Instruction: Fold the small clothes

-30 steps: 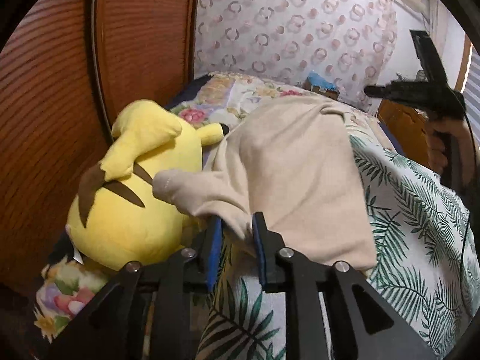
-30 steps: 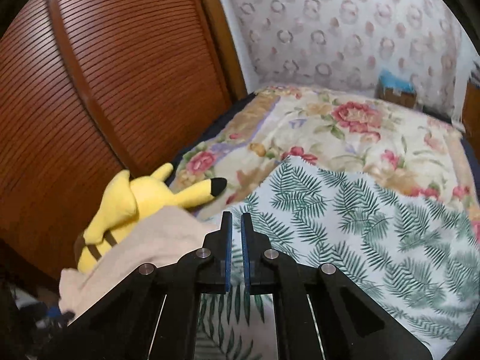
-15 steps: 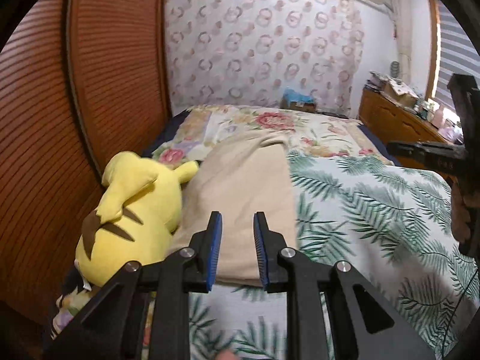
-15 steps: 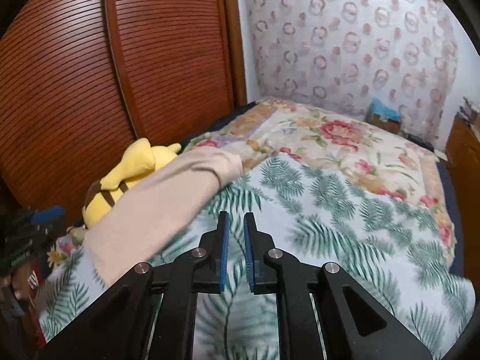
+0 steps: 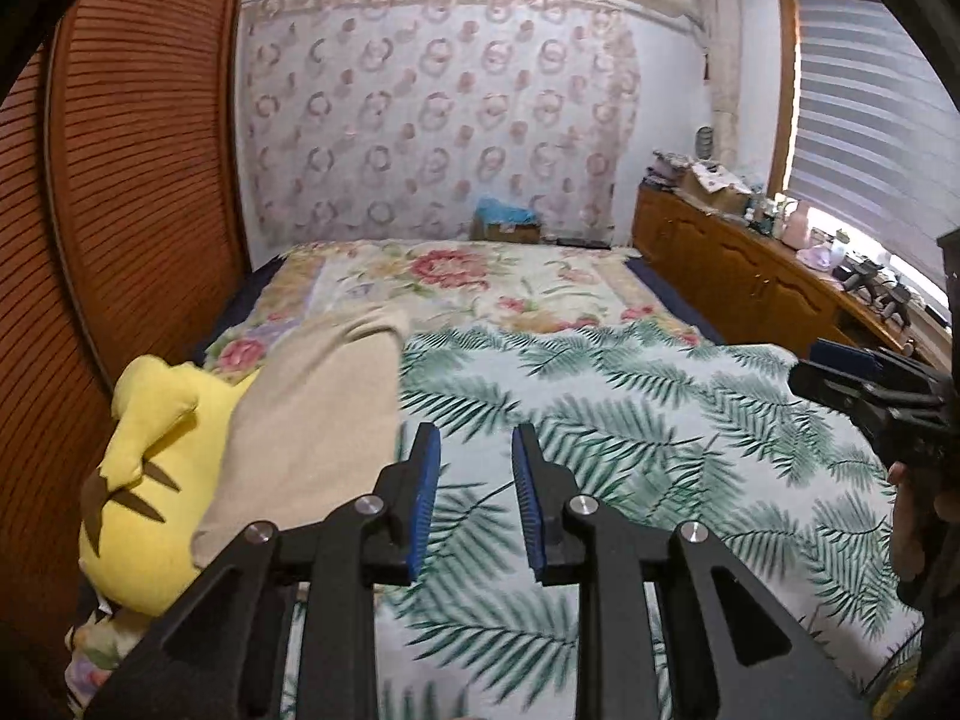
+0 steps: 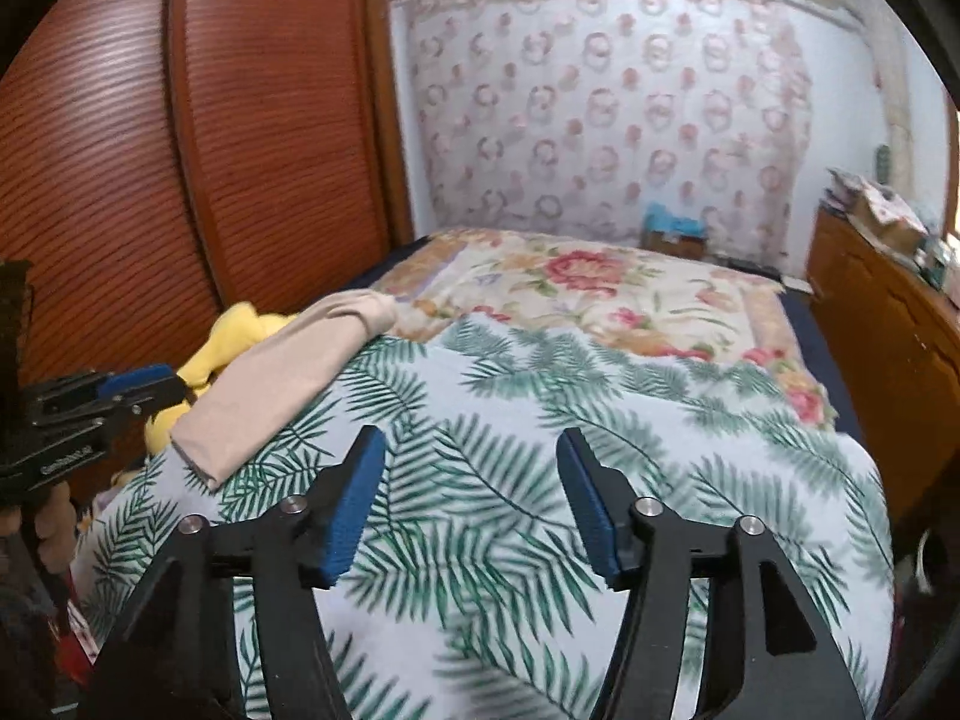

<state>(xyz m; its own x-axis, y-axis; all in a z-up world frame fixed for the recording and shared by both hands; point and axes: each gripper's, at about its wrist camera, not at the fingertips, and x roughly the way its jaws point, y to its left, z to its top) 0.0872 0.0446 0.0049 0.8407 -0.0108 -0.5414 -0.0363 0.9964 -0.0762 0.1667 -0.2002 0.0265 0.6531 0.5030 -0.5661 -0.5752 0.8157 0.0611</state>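
A beige folded garment lies along the left edge of the bed, partly resting on a yellow plush toy. It also shows in the right wrist view. My left gripper is open and empty, above the palm-leaf sheet just right of the garment. My right gripper is wide open and empty above the same sheet. Each gripper shows at the other view's edge: the right gripper and the left gripper.
A floral blanket covers the far half of the bed. A slatted wooden wardrobe runs along the left. A wooden dresser with clutter stands on the right under a window blind. A blue-topped box sits by the far wall.
My left gripper let go of the beige garment and pulled back and to the right. The garment now lies folded at the bed's left edge. My right gripper went from shut to wide open.
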